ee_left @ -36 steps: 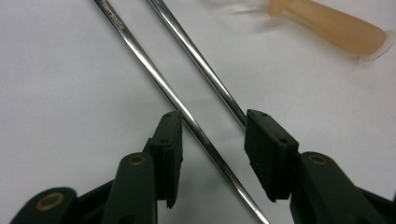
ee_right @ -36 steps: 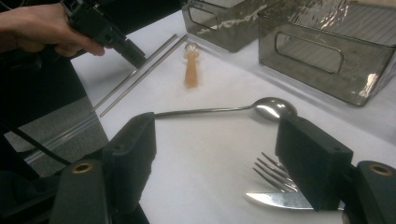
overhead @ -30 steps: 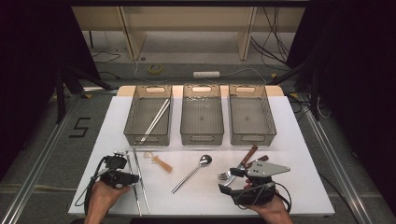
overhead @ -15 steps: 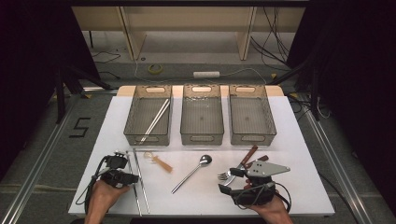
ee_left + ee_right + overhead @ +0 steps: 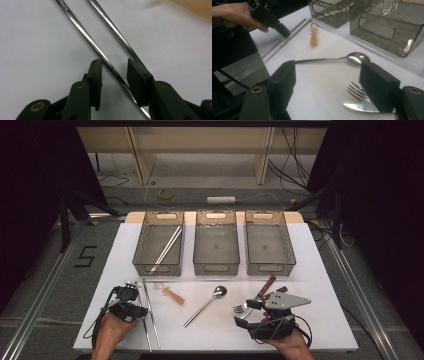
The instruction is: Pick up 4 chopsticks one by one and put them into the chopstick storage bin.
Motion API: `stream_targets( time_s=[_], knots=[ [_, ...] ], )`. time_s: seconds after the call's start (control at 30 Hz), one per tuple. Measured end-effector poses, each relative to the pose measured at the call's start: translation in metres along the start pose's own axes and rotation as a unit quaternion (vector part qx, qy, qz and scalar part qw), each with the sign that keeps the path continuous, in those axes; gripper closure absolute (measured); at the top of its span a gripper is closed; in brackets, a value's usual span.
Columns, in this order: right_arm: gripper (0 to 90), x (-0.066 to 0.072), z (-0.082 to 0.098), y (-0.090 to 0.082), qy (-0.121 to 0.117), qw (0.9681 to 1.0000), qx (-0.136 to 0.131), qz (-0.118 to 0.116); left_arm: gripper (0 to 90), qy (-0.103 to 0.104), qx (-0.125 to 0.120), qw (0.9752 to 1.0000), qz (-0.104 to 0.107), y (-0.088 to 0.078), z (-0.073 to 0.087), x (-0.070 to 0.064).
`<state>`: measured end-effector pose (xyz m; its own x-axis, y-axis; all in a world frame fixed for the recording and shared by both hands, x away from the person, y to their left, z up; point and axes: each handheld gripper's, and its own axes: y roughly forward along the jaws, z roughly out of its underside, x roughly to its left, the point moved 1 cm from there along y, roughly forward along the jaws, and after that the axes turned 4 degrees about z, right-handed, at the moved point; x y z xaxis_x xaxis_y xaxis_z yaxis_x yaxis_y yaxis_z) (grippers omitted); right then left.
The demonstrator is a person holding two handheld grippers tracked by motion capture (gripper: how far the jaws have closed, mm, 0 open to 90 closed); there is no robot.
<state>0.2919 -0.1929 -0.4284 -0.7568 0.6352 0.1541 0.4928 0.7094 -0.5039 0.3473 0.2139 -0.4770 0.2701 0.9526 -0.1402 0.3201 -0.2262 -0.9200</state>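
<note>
Black "5" marked on floor [image 5: 86, 256] left of table (engraving on chopstick [image 5: 82, 27] unreadable).

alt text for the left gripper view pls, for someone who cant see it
Close-up along the left gripper: its two black jaws stand apart over a white table, with one metal chopstick running slantwise through the gap between them. Its jaws have just been closing, and the pads do not yet press on it. A second metal chopstick lies alongside, passing under the right-hand jaw.

You work at a white rectangular table [image 5: 320, 270] on a grey floor [image 5: 45, 270] marked with a black numeral "5" [image 5: 86, 256]. Beyond it stand pale wooden shelf uprights [image 5: 141, 160], loose black cables [image 5: 292, 150] and black curtains [image 5: 35, 180] on both sides.
</note>
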Motion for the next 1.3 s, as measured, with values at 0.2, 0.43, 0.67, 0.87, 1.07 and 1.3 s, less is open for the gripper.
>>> stream_targets(
  time_s=[0.2,0.43,0.67,0.87,1.07,1.3],
  knots=[
    [30.6,0.000,0.000,0.000,-0.001,1.0000,0.001,0.000,66.5,0.004,0.002,1.0000,-0.007,0.001,0.000,-0.001],
    [30.8,0.000,0.000,0.000,0.000,1.0000,0.001,0.002,66.7,-0.004,-0.001,0.9999,-0.012,0.001,0.000,-0.003],
    [30.9,-0.001,-0.001,-0.002,0.003,1.0000,-0.002,0.003,67.2,-0.016,-0.010,0.9995,-0.026,0.001,0.002,-0.006],
    [31.0,-0.003,-0.002,-0.003,0.008,0.9999,-0.007,0.005,68.7,-0.030,-0.020,0.9984,-0.043,0.002,0.004,-0.010],
    [31.2,-0.001,0.000,-0.002,0.004,1.0000,-0.002,0.004,71.9,-0.057,-0.050,0.9960,-0.047,0.002,0.010,-0.011],
    [31.2,-0.003,-0.001,-0.002,0.005,1.0000,-0.002,0.005,75.3,-0.054,-0.056,0.9953,-0.056,0.002,0.011,-0.013]
  ],
)
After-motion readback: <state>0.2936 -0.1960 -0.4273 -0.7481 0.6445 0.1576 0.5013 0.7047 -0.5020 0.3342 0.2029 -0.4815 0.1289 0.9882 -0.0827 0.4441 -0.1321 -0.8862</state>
